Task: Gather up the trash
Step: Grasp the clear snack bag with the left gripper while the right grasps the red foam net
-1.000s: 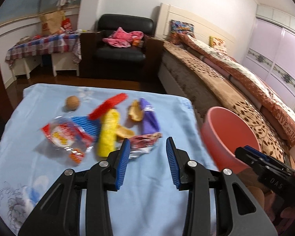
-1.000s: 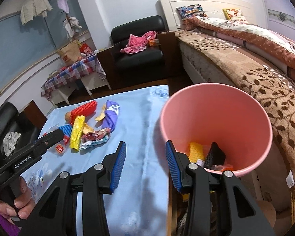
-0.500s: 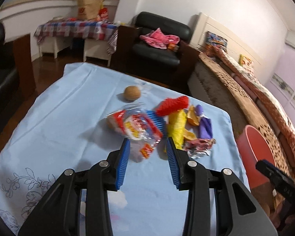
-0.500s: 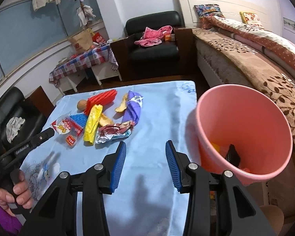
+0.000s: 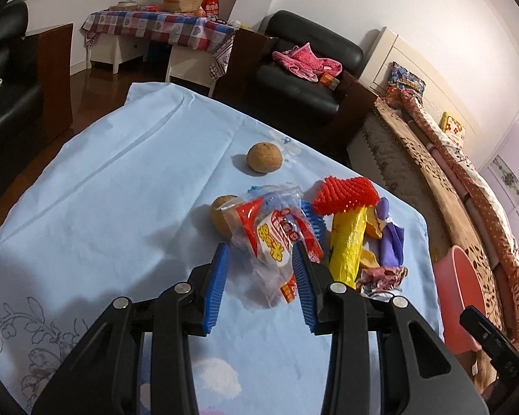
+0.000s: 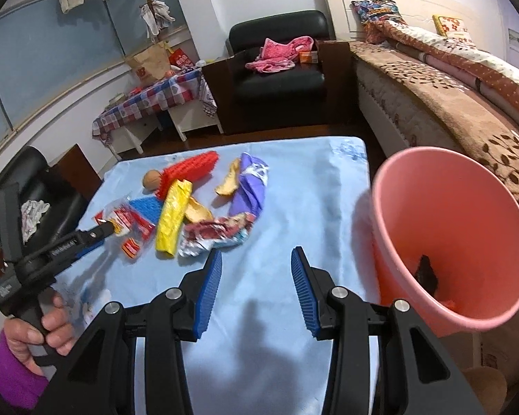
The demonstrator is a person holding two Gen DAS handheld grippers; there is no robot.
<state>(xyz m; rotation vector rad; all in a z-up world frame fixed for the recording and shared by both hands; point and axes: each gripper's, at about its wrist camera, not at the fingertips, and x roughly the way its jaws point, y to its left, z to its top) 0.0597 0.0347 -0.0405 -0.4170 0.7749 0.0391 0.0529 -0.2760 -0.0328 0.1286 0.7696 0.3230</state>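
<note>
Trash lies in a heap on the blue tablecloth [image 5: 121,190]: a clear snack bag [image 5: 273,238] with red and yellow print, a yellow wrapper [image 5: 347,238], a red spiky net [image 5: 346,190], a purple wrapper [image 5: 391,242] and a crumpled foil wrapper [image 5: 380,275]. My left gripper [image 5: 259,247] is open, its tips on either side of the snack bag's near end. The pads do not press on it. My right gripper [image 6: 256,252] hangs open and empty over bare cloth, just short of the foil wrapper [image 6: 218,231]. The pink bucket [image 6: 449,221] stands at the table's right edge.
Two brown round fruits [image 5: 264,157] [image 5: 221,214] and orange peel pieces [image 6: 228,183] lie among the trash. A hand in a purple sleeve [image 6: 14,373] holds the left gripper [image 6: 103,230]. Beyond the table are a black armchair [image 6: 276,69], a bed [image 6: 449,86] and a checked side table [image 6: 148,100].
My left gripper swung left and down from near the bucket to the snack bag, and its wrist rolled. My right gripper moved left from over the bucket's rim to over the cloth.
</note>
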